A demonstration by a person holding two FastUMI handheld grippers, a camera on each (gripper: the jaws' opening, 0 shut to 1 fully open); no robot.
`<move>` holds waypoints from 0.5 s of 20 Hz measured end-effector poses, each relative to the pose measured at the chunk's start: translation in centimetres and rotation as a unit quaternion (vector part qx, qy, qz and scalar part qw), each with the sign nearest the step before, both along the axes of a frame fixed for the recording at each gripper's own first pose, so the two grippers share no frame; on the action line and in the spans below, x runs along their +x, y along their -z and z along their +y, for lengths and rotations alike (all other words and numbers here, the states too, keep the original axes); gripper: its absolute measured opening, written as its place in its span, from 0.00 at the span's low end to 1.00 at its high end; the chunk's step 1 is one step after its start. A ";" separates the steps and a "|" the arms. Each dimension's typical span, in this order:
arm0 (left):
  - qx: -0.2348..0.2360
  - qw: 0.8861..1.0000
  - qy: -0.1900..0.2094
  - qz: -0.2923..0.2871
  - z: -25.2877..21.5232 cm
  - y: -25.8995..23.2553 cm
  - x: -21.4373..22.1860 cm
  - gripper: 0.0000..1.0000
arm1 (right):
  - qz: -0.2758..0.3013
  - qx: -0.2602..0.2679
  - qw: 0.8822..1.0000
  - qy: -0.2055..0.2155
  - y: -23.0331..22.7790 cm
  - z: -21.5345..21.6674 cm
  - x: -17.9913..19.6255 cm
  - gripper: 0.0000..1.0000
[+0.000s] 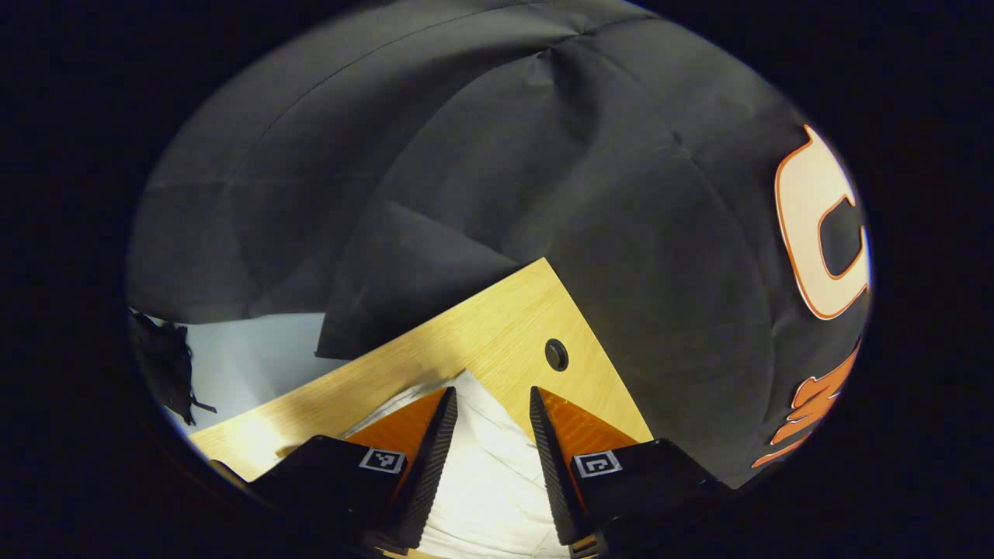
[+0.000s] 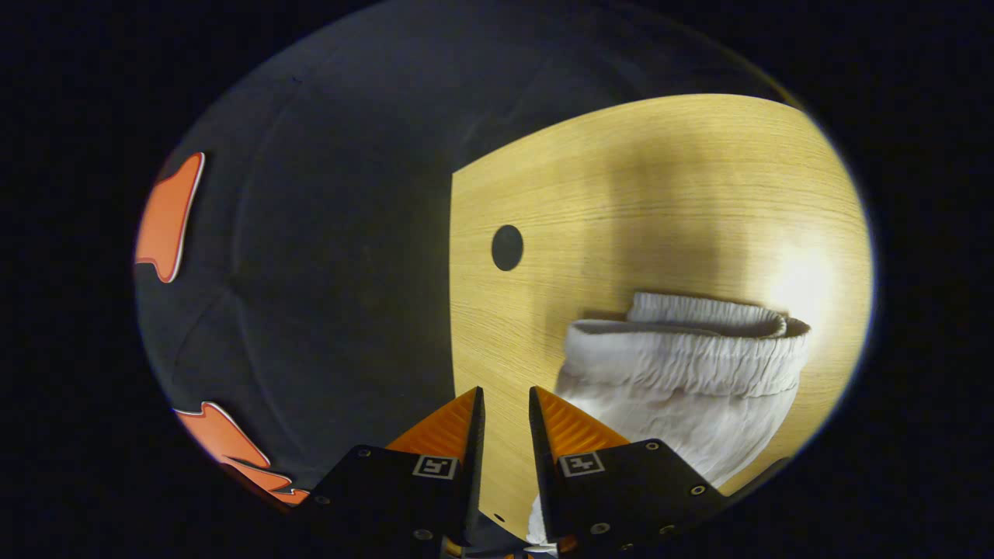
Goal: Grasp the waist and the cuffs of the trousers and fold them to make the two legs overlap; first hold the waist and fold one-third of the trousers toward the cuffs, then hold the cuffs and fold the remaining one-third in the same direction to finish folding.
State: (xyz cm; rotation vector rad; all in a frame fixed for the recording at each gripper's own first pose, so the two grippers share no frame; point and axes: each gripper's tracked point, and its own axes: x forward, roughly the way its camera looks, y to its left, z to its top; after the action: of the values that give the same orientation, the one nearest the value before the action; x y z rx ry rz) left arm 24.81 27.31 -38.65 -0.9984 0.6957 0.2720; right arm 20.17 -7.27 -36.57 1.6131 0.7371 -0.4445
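Soft, floppy white trousers (image 2: pixel 683 388) lie on the desk (image 2: pixel 660 194), so grab the thicker elastic waist; left tool (image 1: pixel 493 396) hovers open over the cloth, right tool (image 2: pixel 505 396) narrow, holding nothing.

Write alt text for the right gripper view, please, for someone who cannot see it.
White trousers, elastic waistband facing the camera, lie on a light wooden table. At the bottom, the right tongs are slightly parted over the table's edge, left of the cloth. A round hole sits in the tabletop near that edge.
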 end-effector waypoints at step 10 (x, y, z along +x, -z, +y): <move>0.138 0.979 0.151 -0.023 -4.2 -5.6 -2.9 0.95 | 0.040 -0.154 0.976 -0.147 0.2 -0.1 -7.8 0.83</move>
State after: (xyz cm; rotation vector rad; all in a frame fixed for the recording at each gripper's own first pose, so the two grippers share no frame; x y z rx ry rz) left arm 21.92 23.07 -33.00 -0.6223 0.7352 0.0756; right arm 12.41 -7.35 -36.73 1.1806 0.9050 -0.3888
